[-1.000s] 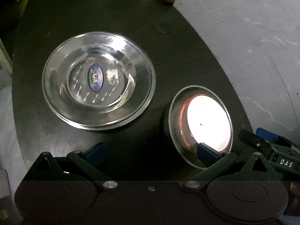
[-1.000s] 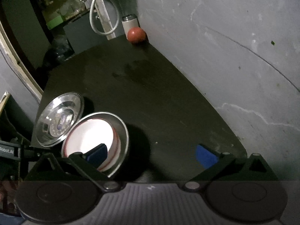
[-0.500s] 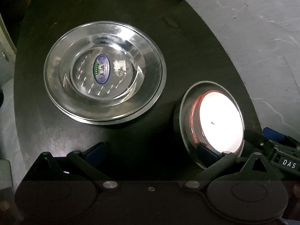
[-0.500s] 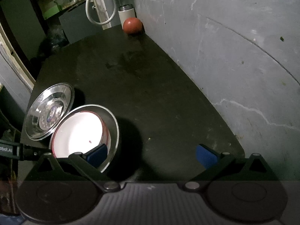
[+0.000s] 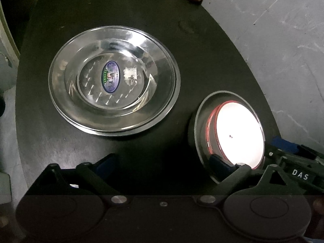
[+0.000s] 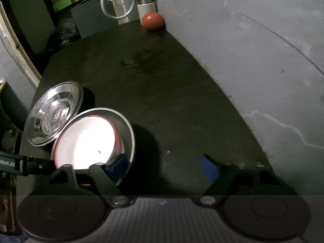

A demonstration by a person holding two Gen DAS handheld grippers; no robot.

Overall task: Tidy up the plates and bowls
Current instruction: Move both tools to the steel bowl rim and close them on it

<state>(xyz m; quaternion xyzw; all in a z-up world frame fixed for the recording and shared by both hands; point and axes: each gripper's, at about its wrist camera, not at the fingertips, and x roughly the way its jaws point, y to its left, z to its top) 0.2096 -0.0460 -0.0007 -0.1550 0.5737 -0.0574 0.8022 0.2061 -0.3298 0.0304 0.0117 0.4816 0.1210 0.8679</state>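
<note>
**Nested bowls at the right edge, stacked plates at mid-worktop**

A white bowl (image 5: 240,133) with a red rim sits nested inside a steel bowl (image 5: 199,121) near the right edge of the dark worktop (image 5: 121,16), toward its near end. To their left, apart from them in the left wrist view, lies a stack of steel plates (image 5: 114,79); the top plate carries an oval sticker (image 5: 110,76) at its centre. The stack rests flat, around the middle of the worktop.

The left gripper (image 5: 162,162) has its jaws spread wide; its right finger (image 5: 220,163) overlaps the near rim of the steel bowl, though contact cannot be confirmed. The right gripper (image 6: 164,166) also stands wide apart, with its left finger (image 6: 117,165) at the near rim of the steel bowl, seemingly inside it. Neither pair of jaws is closed on anything.

At the far corner of the worktop, against the grey wall (image 6: 253,40), sits a red ball (image 6: 152,21) just beside a white can (image 6: 146,5).
</note>
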